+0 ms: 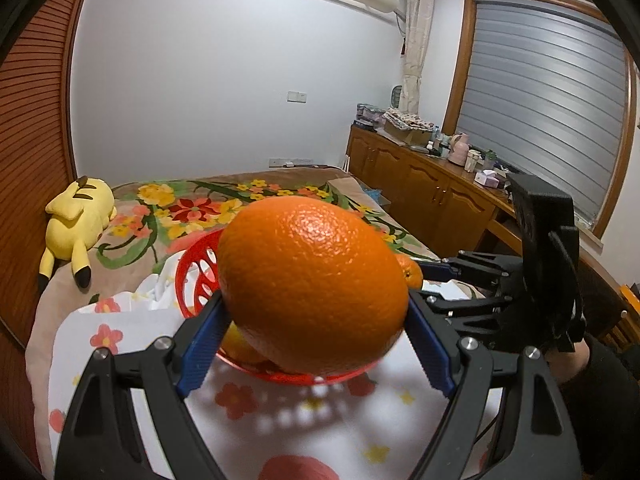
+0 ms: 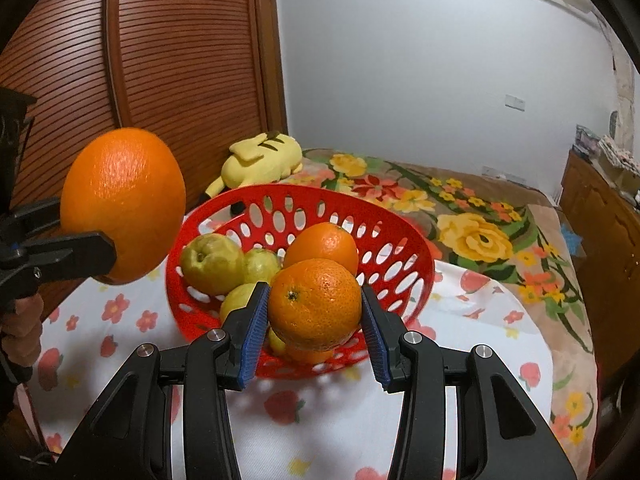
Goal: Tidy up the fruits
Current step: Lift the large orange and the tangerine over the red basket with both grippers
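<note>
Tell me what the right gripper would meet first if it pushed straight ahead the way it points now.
Probably the red basket: its held small orange would likely reach the orange lying inside, directly beyond it. Depth is unclear from this view.

Orange fruit point(image 2: 314, 304), red perforated basket point(image 2: 400, 240), flower-printed white cloth point(image 2: 340, 420).
</note>
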A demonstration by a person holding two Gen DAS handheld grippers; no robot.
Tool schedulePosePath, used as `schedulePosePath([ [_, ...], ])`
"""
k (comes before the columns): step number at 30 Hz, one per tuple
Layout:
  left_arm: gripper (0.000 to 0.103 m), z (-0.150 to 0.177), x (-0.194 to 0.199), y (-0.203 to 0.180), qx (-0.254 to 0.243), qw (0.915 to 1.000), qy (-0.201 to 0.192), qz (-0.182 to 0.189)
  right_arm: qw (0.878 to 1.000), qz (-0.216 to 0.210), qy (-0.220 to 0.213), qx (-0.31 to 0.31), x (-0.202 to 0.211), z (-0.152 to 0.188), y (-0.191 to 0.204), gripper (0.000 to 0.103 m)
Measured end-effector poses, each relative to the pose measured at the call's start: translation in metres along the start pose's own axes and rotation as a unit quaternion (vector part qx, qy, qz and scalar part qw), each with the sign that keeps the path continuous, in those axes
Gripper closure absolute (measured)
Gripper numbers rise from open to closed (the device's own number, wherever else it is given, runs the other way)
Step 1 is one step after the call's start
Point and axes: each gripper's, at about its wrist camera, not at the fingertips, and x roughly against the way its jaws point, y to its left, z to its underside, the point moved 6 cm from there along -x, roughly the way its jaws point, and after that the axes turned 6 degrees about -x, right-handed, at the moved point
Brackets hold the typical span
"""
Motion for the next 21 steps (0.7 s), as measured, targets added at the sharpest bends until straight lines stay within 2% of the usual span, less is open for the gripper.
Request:
schedulePosePath([
  [9, 0.018, -0.016, -0.034, 0.024, -0.004, 0.9998, 0.014, -0.011, 1.000, 0.002, 0.007, 0.006, -0.014, -0.004, -0.008, 0.053],
  [21, 0.018, -0.017, -0.093, 0.043, -0.016, 0.9966, 0.075, -0.030, 1.000, -0.002, 0.005, 0.007, -0.009, 0.002, -0.007, 0.051],
])
